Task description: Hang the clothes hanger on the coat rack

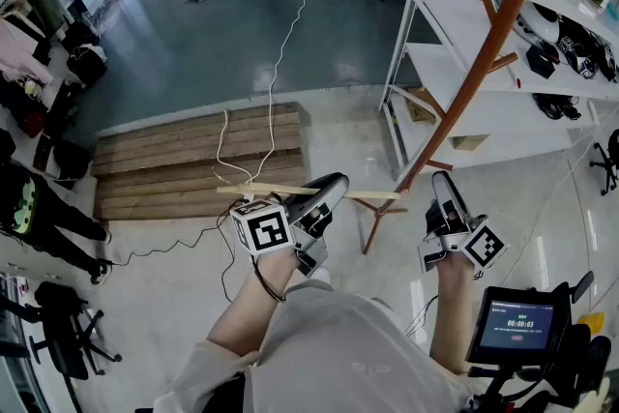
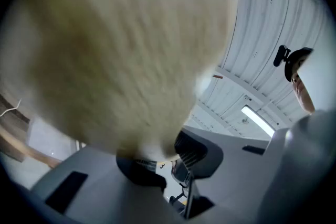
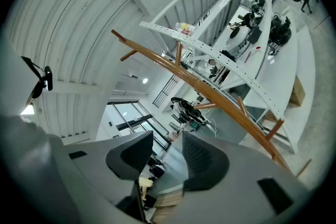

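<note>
In the head view my left gripper [image 1: 332, 186] is shut on a pale wooden clothes hanger [image 1: 256, 191], whose bar lies level across the jaws and sticks out on both sides. In the left gripper view the hanger [image 2: 126, 50] is a large cream blur that fills the frame above that gripper [image 2: 168, 157]. The orange-brown coat rack [image 1: 484, 53] rises slanted at the right, its foot [image 1: 372, 220] between my two grippers. My right gripper [image 1: 442, 181] is open beside the rack's pole with nothing in it. The right gripper view looks past this gripper [image 3: 168, 157] up along the rack [image 3: 210, 89] and its pegs.
A white shelving unit [image 1: 455, 44] with dark gear stands just behind the rack. A wooden pallet [image 1: 184, 160] lies on the floor to the left, and a white cable [image 1: 280, 53] runs over it. A small screen [image 1: 517, 324] sits at the lower right. Bags and clothes line the left wall.
</note>
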Motion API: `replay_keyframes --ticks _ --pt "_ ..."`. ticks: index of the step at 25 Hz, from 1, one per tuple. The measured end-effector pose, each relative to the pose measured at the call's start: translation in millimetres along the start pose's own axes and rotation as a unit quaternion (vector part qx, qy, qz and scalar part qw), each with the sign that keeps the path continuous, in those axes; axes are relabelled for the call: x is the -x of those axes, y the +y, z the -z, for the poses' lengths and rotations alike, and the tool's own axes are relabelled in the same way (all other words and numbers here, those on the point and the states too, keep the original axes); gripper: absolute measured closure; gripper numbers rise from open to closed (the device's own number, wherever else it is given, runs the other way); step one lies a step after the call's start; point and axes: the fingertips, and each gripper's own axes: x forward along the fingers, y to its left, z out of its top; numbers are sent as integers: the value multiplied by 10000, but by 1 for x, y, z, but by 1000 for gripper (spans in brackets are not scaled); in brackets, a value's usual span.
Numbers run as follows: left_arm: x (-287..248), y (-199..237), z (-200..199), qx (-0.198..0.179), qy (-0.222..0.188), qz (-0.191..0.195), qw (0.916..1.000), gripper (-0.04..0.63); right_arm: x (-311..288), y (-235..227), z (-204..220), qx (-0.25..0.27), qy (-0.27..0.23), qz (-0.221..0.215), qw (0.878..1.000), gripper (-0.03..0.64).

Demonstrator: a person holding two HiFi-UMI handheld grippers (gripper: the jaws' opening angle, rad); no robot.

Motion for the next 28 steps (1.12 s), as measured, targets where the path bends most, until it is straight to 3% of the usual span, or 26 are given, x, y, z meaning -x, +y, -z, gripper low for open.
replay_keyframes --ticks 4,8,12,17,22,28 --pt "-22 9 -20 -60 119 198 9997 520 -26 -1 -16 181 -87 -108 9997 434" --pt "-56 11 -30 158 246 403 9988 520 -42 -17 -43 257 -131 -52 9996 434" --pt "-80 -5 -31 -57 890 584 9943 520 -47 -19 -64 361 -105 -55 9993 434" --pt "-115 -39 -31 -648 1921 879 9753 520 -51 -11 -93 493 -88 -267 9984 434" --pt "-145 -82 -39 -865 2339 1336 9592 520 -52 -3 -111 638 -64 -281 9975 434" --pt "-173 -121 -37 -1453 3074 1682 9252 520 -55 10 -128 768 -42 -316 9965 434"
